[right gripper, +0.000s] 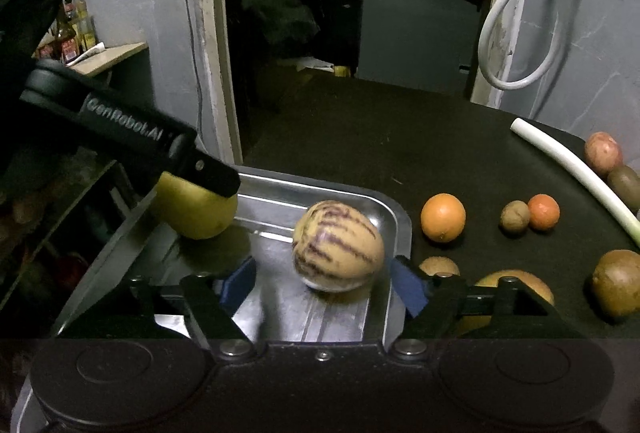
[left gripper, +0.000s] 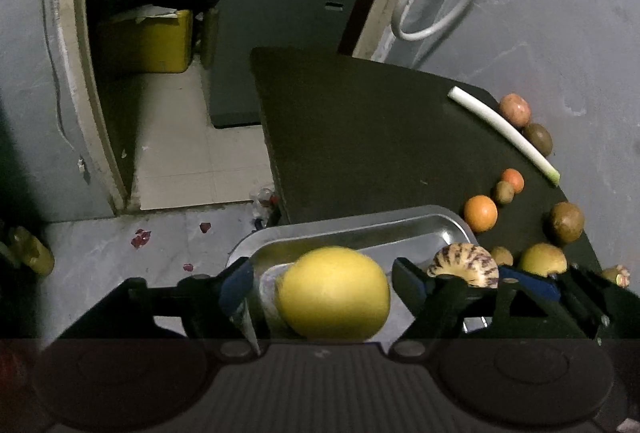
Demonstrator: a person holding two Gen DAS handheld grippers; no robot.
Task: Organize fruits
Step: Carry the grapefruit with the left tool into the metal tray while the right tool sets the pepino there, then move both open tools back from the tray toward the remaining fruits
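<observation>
A: Tabletop (right gripper: 360,137), black and broad, fills the space beyond both tongs. What sits nearest them?

B: A steel tray (right gripper: 394,217), straight ahead of the right gripper (right gripper: 324,283) and running under its jaws. The left gripper (left gripper: 322,287) hangs over the tray's far-left end as the right camera sees it.

A: Are the tongs gripping anything?

B: No. Both pairs stand wide. A yellow round fruit (left gripper: 334,293) lies in the tray between the left fingers, with clear gaps to each blue pad. A striped melon (right gripper: 338,245) lies between the right fingers, closer to the right pad; the pads do not press it.

A: Which way does the melon point?

B: It is egg-shaped. Its long axis runs across the jaws, tilted, with the higher end toward the left finger. Purple stripes follow that axis.

A: And outside the tray?

B: Right of the right gripper, on the table: a white leek stalk (right gripper: 576,173) lying diagonally, far end toward the wall, green end nearer. Then a large orange (right gripper: 443,217) just beyond the tray's corner, a small orange (right gripper: 543,212) touching a small brown fruit (right gripper: 515,217), and a larger brown fruit (right gripper: 616,283) at the far right.
</observation>
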